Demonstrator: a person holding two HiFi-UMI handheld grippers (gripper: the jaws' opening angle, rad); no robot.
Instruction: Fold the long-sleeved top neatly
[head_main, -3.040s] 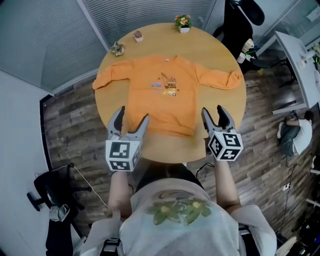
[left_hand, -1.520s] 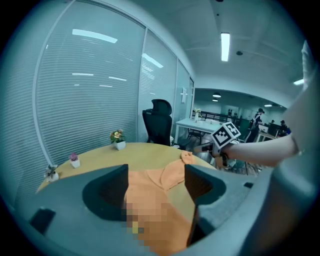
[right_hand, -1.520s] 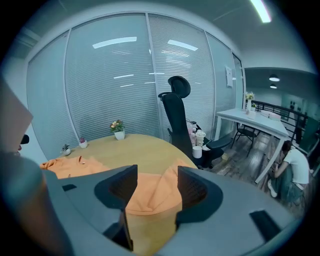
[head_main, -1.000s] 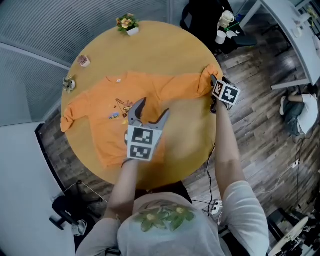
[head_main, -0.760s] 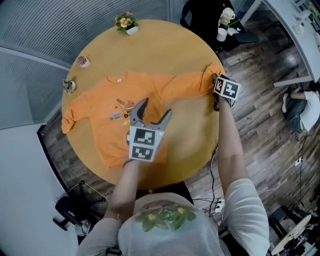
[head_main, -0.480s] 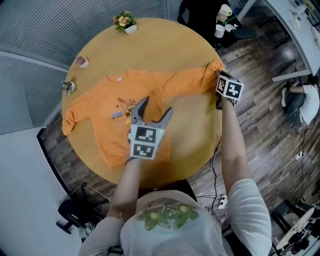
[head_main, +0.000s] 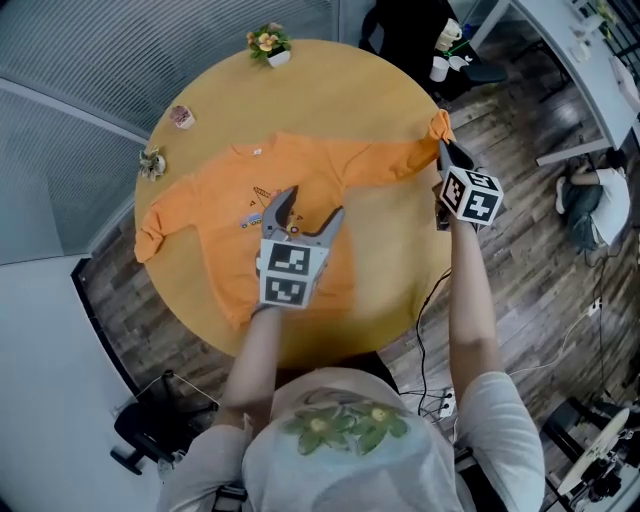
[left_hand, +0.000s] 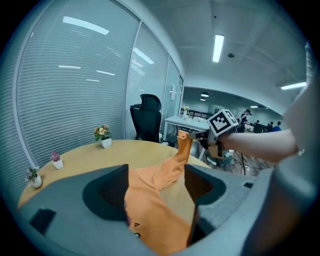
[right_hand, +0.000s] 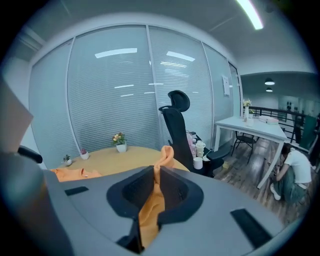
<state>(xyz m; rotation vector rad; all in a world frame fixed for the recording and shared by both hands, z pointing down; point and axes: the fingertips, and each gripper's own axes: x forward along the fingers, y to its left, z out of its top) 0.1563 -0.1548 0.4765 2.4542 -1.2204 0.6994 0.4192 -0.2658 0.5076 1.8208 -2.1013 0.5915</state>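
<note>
An orange long-sleeved top (head_main: 240, 200) lies spread on the round wooden table (head_main: 330, 90). My right gripper (head_main: 443, 150) is at the table's right edge, shut on the right sleeve's cuff (head_main: 438, 125), which hangs lifted off the table. In the right gripper view the jaws (right_hand: 156, 175) pinch the orange cuff (right_hand: 166, 156), which sticks up past them. My left gripper (head_main: 308, 208) hovers open over the lower right of the top's body. In the left gripper view its jaws (left_hand: 156, 175) frame the raised sleeve (left_hand: 172, 167), with nothing gripped.
Three small potted plants (head_main: 268, 44) (head_main: 181, 116) (head_main: 151, 160) stand along the table's far left rim. A black office chair (head_main: 410, 30) and cups (head_main: 445, 65) are beyond the table. A white desk (head_main: 590, 60) and a crouching person (head_main: 585, 205) are at the right.
The right gripper has risen with the sleeve cuff, pulling the sleeve up off the table. The left gripper has drifted a little over the top's body, still open.
</note>
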